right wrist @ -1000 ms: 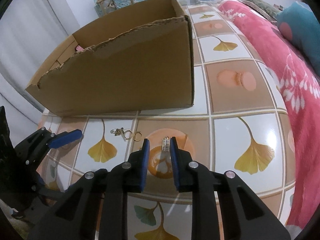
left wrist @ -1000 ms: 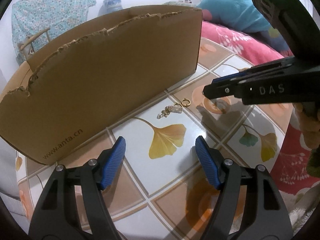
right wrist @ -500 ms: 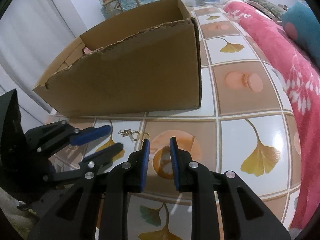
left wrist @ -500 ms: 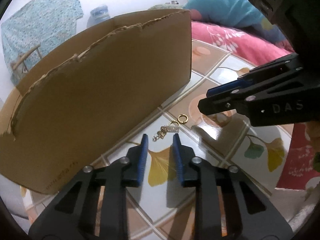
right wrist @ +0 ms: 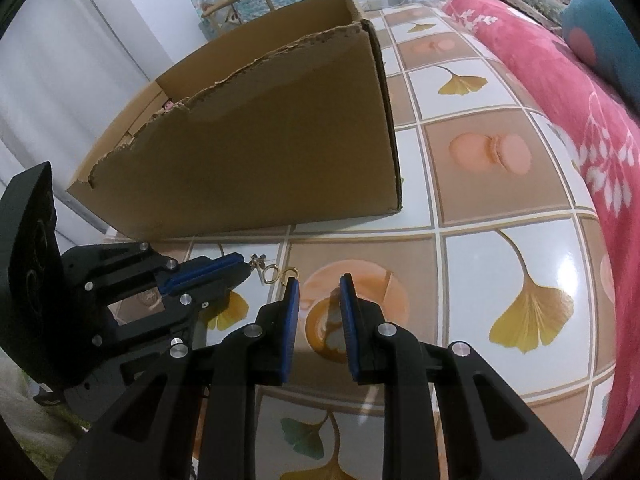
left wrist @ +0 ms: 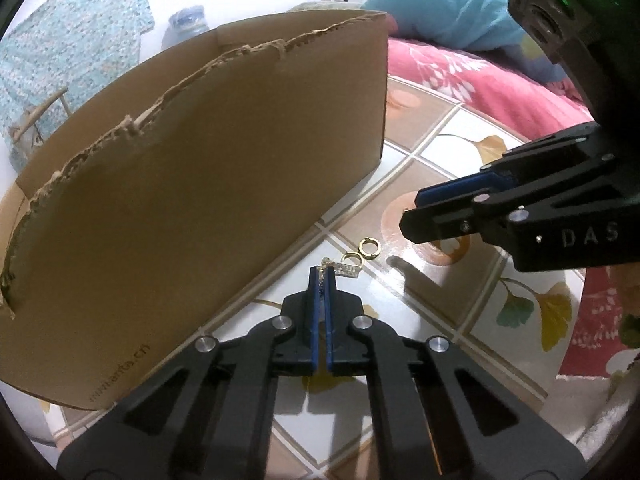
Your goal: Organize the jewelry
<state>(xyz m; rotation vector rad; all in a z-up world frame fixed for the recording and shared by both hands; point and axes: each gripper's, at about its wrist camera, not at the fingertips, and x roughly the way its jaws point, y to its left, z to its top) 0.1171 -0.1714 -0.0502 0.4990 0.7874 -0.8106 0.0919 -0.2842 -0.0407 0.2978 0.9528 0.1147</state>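
A small cluster of jewelry lies on the tiled table: a sparkly pendant earring [left wrist: 347, 269], a gold hoop [left wrist: 351, 258] and a second gold hoop [left wrist: 369, 248]. My left gripper [left wrist: 322, 274] is shut on the chain end of the pendant earring, at table level. In the right wrist view the same jewelry [right wrist: 272, 273] sits by the left gripper's tip [right wrist: 244, 270]. My right gripper [right wrist: 319, 282] is narrowly open and empty, just right of the hoops; it also shows in the left wrist view [left wrist: 416, 216].
A large torn-edged cardboard box [left wrist: 200, 184] stands just behind the jewelry, also in the right wrist view [right wrist: 260, 152]. A red floral blanket [right wrist: 580, 100] lies to the right of the tiled table [right wrist: 500, 208]. A wooden chair [right wrist: 236, 4] stands behind.
My left gripper moved forward to the jewelry and closed from wide open onto the pendant earring. My right gripper pulled back a little from a small bar-shaped piece, no longer in view, with its gap unchanged.
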